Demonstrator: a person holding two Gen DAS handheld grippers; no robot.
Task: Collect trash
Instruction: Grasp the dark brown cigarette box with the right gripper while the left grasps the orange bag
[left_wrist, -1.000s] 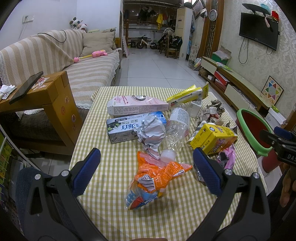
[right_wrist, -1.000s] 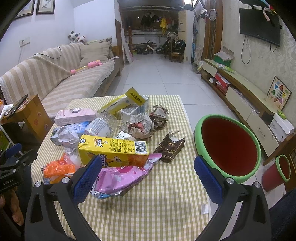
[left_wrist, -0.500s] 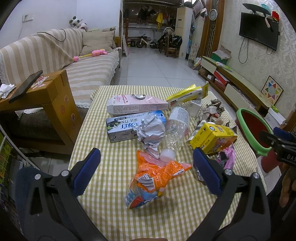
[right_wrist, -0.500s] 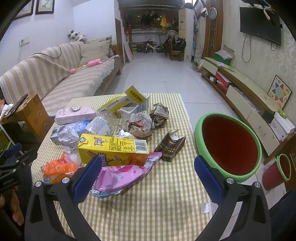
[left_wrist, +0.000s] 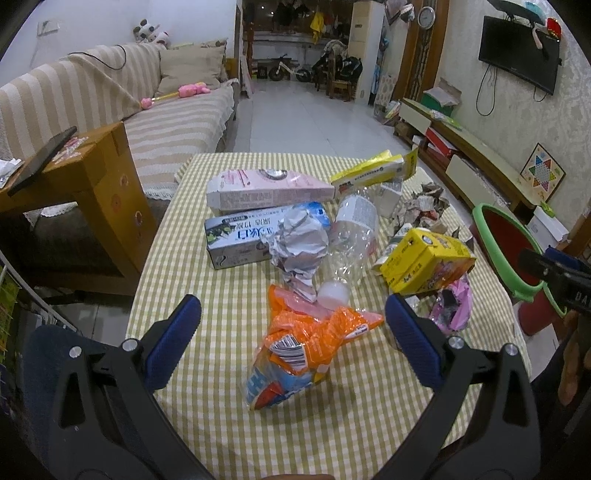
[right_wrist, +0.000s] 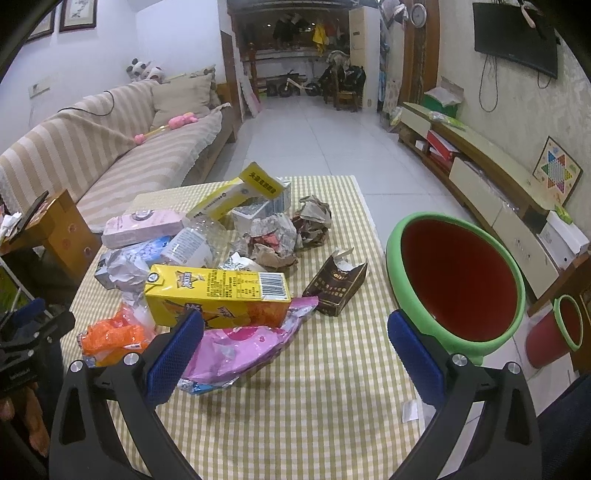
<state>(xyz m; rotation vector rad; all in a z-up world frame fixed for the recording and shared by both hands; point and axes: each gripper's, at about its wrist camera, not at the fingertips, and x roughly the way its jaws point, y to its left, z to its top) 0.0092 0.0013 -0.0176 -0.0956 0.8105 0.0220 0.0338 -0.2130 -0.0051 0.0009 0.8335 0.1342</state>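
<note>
Snack wrapper lies near on table; plastic bottle behind it, juice carton right; bin beside table's right edge.

Bare checked tablecloth lies open along the table's near edge. Beyond it, the yellow carton, pink wrapper and orange bag block the middle.

Both black tongs carry blue ribbed pads and silver screws.
</note>
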